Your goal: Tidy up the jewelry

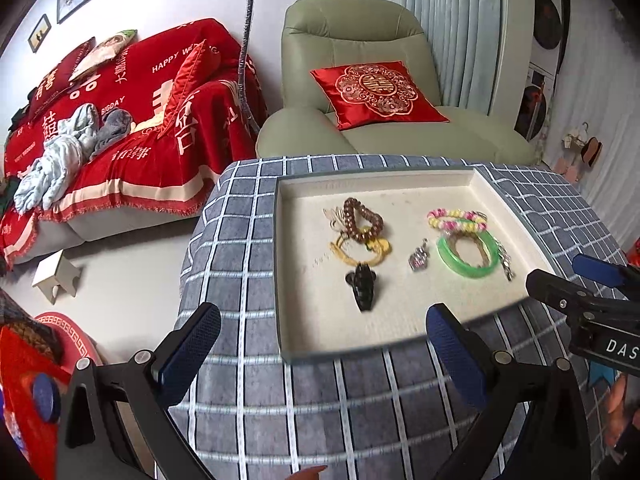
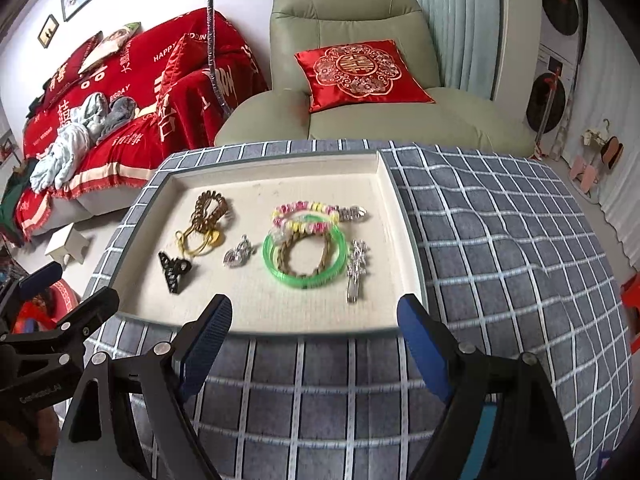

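The jewelry lies loose in a shallow cream-lined tray (image 2: 384,184) on a bench covered with a blue-grey checked cloth (image 2: 500,240). Seen from the right wrist, the pieces fall into two clusters: on the left side a brown beaded bracelet (image 2: 212,206) overlapping a yellow cord loop (image 2: 196,246), with a black claw hair clip (image 2: 175,270) nearest the tray's front edge; on the right side a green bangle (image 2: 305,258) with a brown braided ring (image 2: 306,256) lying inside it, a pink-and-yellow beaded bracelet (image 2: 304,212) touching its far rim, and a silver rhinestone clip (image 2: 356,272) just beside it, its long axis running front to back. A small silver charm (image 2: 239,257) sits alone between the clusters. Both tools hover over the cloth short of the tray's near rim, each spread wide and holding nothing. The right tool (image 2: 316,344) faces the green bangle and the silver clip, which lie straight ahead of it; the left tool (image 1: 324,354) looks directly at the black hair clip (image 1: 362,286), whose long axis points roughly toward it. So the left hand seems better placed for the left cluster and the right hand for the right one, and nothing looks sorted yet
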### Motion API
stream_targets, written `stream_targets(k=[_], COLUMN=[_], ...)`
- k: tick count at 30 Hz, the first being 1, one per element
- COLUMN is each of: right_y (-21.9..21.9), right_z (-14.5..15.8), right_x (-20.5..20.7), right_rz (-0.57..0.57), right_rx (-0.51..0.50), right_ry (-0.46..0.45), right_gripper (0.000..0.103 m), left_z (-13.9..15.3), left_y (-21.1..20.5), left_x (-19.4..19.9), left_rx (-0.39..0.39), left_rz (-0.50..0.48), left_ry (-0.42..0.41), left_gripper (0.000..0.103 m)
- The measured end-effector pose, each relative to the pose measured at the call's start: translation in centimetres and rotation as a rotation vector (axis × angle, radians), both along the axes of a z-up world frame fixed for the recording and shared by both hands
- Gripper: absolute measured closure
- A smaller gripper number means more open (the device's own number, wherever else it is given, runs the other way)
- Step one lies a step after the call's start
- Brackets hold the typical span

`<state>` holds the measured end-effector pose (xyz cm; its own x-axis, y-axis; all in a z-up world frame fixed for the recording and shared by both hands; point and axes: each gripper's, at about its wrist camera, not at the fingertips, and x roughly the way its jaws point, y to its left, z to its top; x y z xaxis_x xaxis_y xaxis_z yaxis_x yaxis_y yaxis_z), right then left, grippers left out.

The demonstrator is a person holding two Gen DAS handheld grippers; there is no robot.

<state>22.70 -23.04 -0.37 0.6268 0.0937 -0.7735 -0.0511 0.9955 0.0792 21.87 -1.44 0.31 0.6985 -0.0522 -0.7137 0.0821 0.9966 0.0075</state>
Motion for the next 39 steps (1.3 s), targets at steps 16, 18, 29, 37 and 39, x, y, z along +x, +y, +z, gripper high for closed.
stream_targets(k=[16,18,29,37,39], right_y=[-0.4,-0.3,0.8,0.7,0.6], right_z=[0.7,0.9,1.5,1.8,1.8], right_x=[-7.0,-7.8,-9.9,-10.5,-10.5], right_rz=[-0.051,-0.055,-0.043,-0.049,-0.051], right_rx=[0.012,0.008,-0.04,-0.047,-0.048], right_ry=[-0.046,-0.059,-0.102,-0.115,-0.116], right_gripper=[0.016,0.016,0.016,0.016,0.016], left_z=[-0.2,-0.2,0.3,0.9,1.0], left_y=[0.3,0.4,0.5,0.1,0.2], left_x=[-6.4,-6.8,-9.0,-9.5,-9.5], left_rx=[-0.02,-0.025,-0.005,0.016,0.012], left_rz=[0.036,0.044,0.067,0.069,0.071], left_ry=[-0.028,-0.029,-0.064,-0.088,-0.088], left_gripper=[0.0,0.0,0.0,0.0,0.0])
